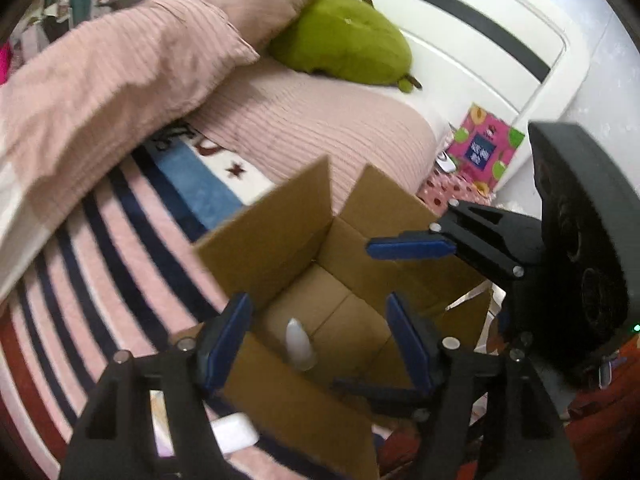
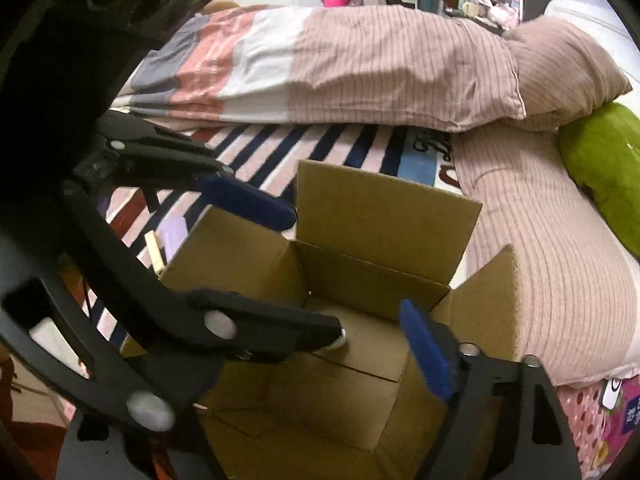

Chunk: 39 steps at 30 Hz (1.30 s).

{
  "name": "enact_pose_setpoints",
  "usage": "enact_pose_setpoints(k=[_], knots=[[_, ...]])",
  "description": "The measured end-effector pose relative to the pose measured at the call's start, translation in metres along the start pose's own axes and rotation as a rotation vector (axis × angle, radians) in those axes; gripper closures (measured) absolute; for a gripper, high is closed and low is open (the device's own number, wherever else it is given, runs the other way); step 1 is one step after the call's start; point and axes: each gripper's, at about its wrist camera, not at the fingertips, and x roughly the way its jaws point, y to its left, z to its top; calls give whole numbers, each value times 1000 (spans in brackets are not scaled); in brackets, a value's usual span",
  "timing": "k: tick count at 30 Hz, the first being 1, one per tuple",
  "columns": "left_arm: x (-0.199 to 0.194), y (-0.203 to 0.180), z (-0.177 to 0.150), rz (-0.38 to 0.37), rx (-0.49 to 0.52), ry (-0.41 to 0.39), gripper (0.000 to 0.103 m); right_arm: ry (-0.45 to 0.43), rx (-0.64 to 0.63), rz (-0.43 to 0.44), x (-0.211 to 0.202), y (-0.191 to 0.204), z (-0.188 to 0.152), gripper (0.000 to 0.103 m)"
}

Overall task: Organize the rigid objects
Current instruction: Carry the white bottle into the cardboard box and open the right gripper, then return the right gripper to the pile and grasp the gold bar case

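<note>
An open cardboard box (image 1: 280,232) stands on the striped bedspread, flaps up; it also shows in the right wrist view (image 2: 384,216). A small white pointed object (image 1: 299,344) lies on the box floor, mostly hidden in the right wrist view (image 2: 339,342). My left gripper (image 1: 318,340) is open and empty above the box opening. My right gripper (image 2: 376,328) is open and empty over the box too; in the left wrist view it (image 1: 394,316) reaches in from the right. A white rectangular block (image 1: 234,434) lies on the bedspread beside the box.
Striped pink pillows (image 1: 120,64) and a folded duvet (image 2: 320,64) lie behind the box. A green plush toy (image 1: 344,40) rests by the white headboard (image 1: 480,40). A pink patterned box (image 1: 482,148) stands at the right. A wooden clip (image 2: 156,254) lies left of the box.
</note>
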Motion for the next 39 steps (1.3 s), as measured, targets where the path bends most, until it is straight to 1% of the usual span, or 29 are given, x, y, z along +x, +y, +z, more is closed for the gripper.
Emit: enact_pose_setpoints(k=[2, 3, 4, 6, 7, 9, 11, 13, 15, 17, 18, 19, 20, 22, 23, 24, 25, 27, 28, 29, 30, 31, 32, 34, 36, 39], knots=[[-22, 7, -11, 38, -15, -42, 34, -10, -17, 10, -5, 12, 2, 16], [-34, 10, -18, 59, -25, -65, 29, -21, -29, 16, -8, 20, 4, 14], [-50, 16, -28, 91, -38, -96, 27, -37, -46, 30, -13, 31, 6, 9], [-70, 28, -44, 140, -63, -134, 25, -69, -68, 82, -18, 52, 10, 1], [-80, 34, -54, 176, -81, -151, 24, -85, -79, 120, -20, 64, 12, 0], [-98, 51, -76, 245, -120, -183, 21, -89, -107, 154, -17, 87, 17, 0], [-110, 69, -101, 301, -166, -202, 21, -83, -157, 206, -11, 114, 22, 0], [-118, 88, -126, 328, -210, -215, 21, -88, -160, 290, -1, 137, 25, 0], [-124, 110, -155, 354, -265, -228, 21, -81, -170, 349, 14, 159, 28, 1], [-127, 127, -184, 385, -309, -235, 21, -70, -201, 376, 33, 176, 31, 3], [-126, 133, -195, 397, -327, -238, 21, -57, -218, 389, 44, 185, 28, 11], [-126, 140, -207, 406, -346, -239, 21, -27, -237, 406, 60, 197, 28, 22], [-125, 145, -220, 410, -363, -239, 21, 0, -246, 416, 74, 204, 27, 27], [-123, 157, -242, 408, -399, -238, 21, 57, -257, 429, 105, 213, 21, 43], [-122, 160, -250, 407, -412, -238, 21, 82, -263, 426, 120, 218, 18, 47], [-121, 163, -256, 406, -425, -238, 21, 104, -268, 416, 134, 221, 16, 54], [-120, 166, -264, 405, -439, -238, 21, 121, -279, 398, 149, 223, 14, 57], [-118, 170, -274, 408, -461, -238, 21, 136, -297, 350, 166, 226, 13, 57], [-116, 172, -279, 408, -469, -237, 21, 141, -312, 310, 177, 227, 14, 57], [-115, 174, -285, 406, -479, -237, 21, 145, -319, 294, 184, 226, 16, 57], [-115, 175, -287, 405, -485, -237, 21, 149, -329, 278, 192, 227, 18, 60], [-113, 175, -290, 404, -489, -236, 21, 159, -338, 274, 198, 228, 20, 66], [-112, 176, -292, 403, -492, -233, 21, 175, -341, 273, 203, 229, 22, 69], [-111, 176, -294, 401, -496, -228, 21, 210, -345, 267, 212, 229, 22, 79], [-109, 176, -292, 390, -494, -225, 21, 217, -360, 249, 212, 228, 21, 88], [-108, 171, -286, 362, -481, -231, 21, 206, -350, 273, 202, 228, 23, 90]])
